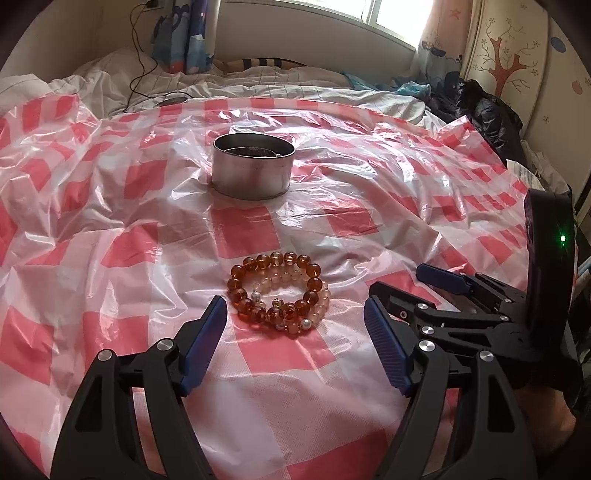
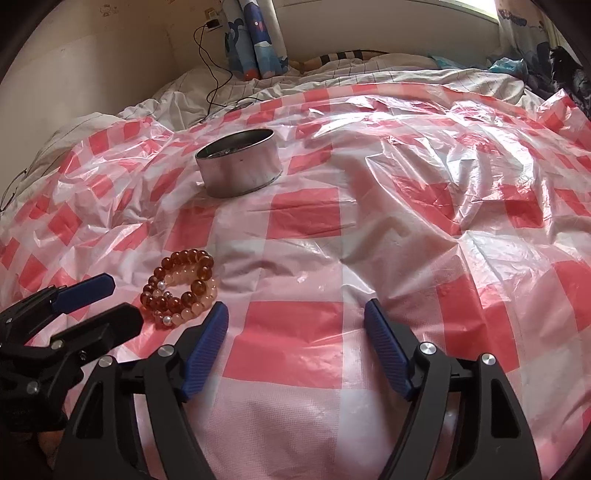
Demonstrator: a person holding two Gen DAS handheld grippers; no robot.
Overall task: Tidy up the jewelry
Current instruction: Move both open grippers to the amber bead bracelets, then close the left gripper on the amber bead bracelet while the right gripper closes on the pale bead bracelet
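Left wrist view: two stacked round-bead bracelets (image 1: 279,291), glossy amber over pale peach with small white pearls, lie on the red-and-white checked plastic sheet (image 1: 110,229). Beyond the bracelets stands a round silver metal tin (image 1: 253,171). Left gripper (image 1: 295,314) frames them, spread wide, empty; right gripper (image 2: 295,317) beside them gapes empty.

A bed fills most of both views, its rumpled white bedding (image 1: 110,79) covered by a crinkled plastic sheet (image 1: 155,229) in red and white checks. At the top of the frame a window (image 1: 373,14) lets in daylight – patterned curtains (image 2: 255,40) hang beside it. Upper left, a black cable (image 2: 210,74) trails down the cream wall (image 2: 110,62). At right stands a wardrobe (image 1: 509,62) with a tree motif.
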